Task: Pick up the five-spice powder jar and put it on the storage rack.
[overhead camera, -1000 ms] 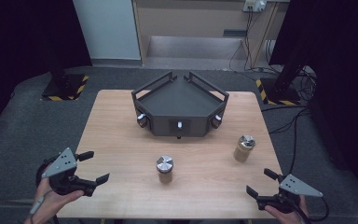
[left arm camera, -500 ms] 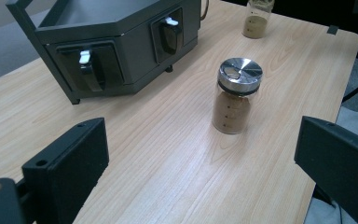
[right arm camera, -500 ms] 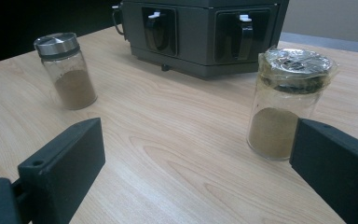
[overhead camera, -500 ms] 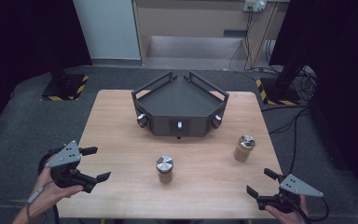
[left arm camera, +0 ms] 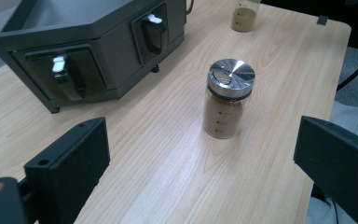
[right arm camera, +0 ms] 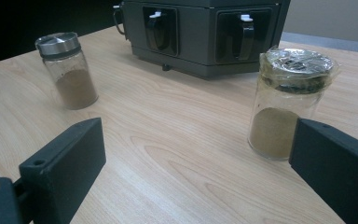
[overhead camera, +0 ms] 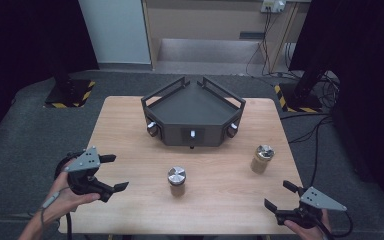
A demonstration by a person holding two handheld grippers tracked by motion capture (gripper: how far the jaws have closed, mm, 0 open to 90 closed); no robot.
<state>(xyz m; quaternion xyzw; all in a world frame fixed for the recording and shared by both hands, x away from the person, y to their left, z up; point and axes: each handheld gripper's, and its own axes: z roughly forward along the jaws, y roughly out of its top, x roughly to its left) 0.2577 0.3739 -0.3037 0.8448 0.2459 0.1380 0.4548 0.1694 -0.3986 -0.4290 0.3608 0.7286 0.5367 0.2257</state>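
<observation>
Both grippers are empty with jaws spread wide. The left gripper (overhead camera: 111,172) sits at the table's (overhead camera: 130,135) near-left edge and faces the middle jar (overhead camera: 176,180), which stands upright in front of the black rack (overhead camera: 192,112), apart from it. The right gripper (overhead camera: 279,196) waits at the near-right corner, short of the film-capped jar (overhead camera: 262,158). Judged step: approach to grasp. Advice: come in level, straddle the glass below the metal lid, centre it, then close gently to avoid tipping.
</observation>
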